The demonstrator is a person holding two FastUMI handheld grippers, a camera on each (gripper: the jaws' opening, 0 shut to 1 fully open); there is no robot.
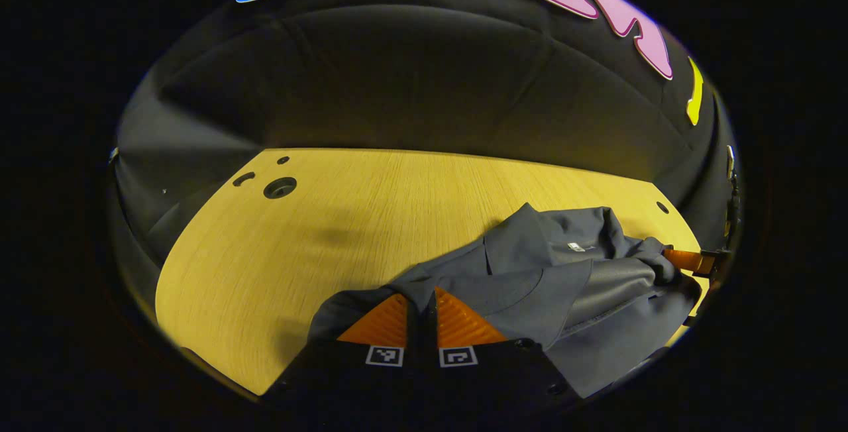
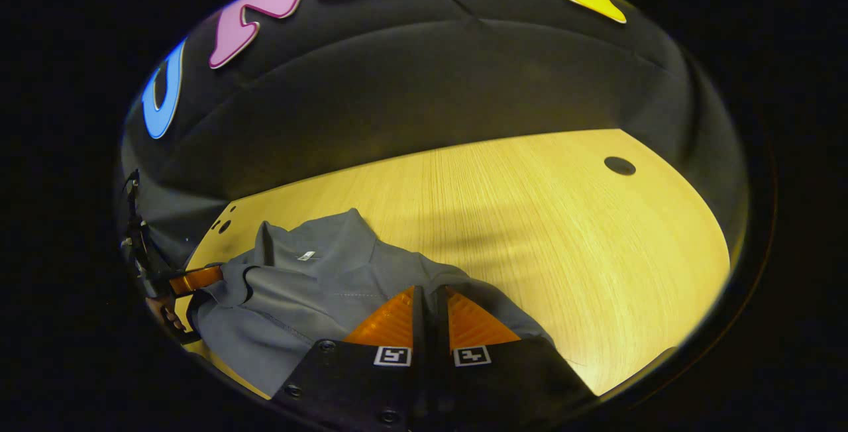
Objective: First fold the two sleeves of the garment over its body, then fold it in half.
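A grey shirt [image 1: 530, 273] lies bunched on the wooden table [image 1: 318, 233], near its front edge, with a sleeve folded across the body and a small tag by the collar. The left gripper [image 1: 421, 299] has its fingers drawn narrow with shirt cloth pinched between them. The right gripper [image 2: 429, 296] is likewise nearly closed at the shirt's other side, seemingly nipping a fold, though the cloth between its tips is hard to make out.
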